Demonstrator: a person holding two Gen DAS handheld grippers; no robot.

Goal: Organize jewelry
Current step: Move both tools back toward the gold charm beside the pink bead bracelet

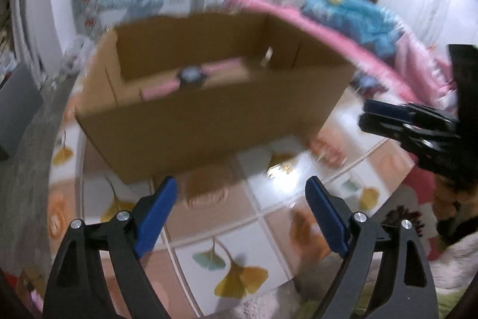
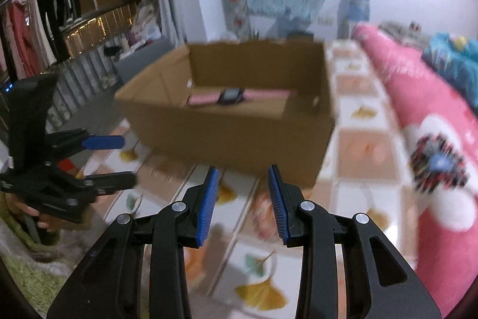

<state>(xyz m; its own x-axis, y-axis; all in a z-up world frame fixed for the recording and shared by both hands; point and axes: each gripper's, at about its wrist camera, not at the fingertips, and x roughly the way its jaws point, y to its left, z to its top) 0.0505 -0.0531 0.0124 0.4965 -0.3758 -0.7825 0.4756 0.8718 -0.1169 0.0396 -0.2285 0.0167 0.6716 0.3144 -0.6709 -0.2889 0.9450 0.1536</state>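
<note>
An open cardboard box (image 1: 209, 124) (image 2: 233, 136) stands on a bed sheet printed with ginkgo leaves. Inside it lies a pink-strapped watch (image 1: 191, 76) (image 2: 231, 96) with a dark face. My left gripper (image 1: 241, 183) hovers over the sheet just in front of the box, its blue fingers wide open and empty. It also shows at the left edge of the right wrist view, left gripper (image 2: 119, 162). My right gripper (image 2: 242, 169) is also short of the box, jaws partly apart with nothing between them; it shows at the right as right gripper (image 1: 385, 118).
A pink blanket (image 2: 433, 109) (image 1: 328, 32) is bunched along the right of the box, with a blue cloth (image 1: 358, 17) behind it. The leaf-print sheet (image 1: 239, 274) spreads in front. Clothes on a rack (image 2: 44, 20) hang far left. A green rug (image 2: 30, 274) lies below.
</note>
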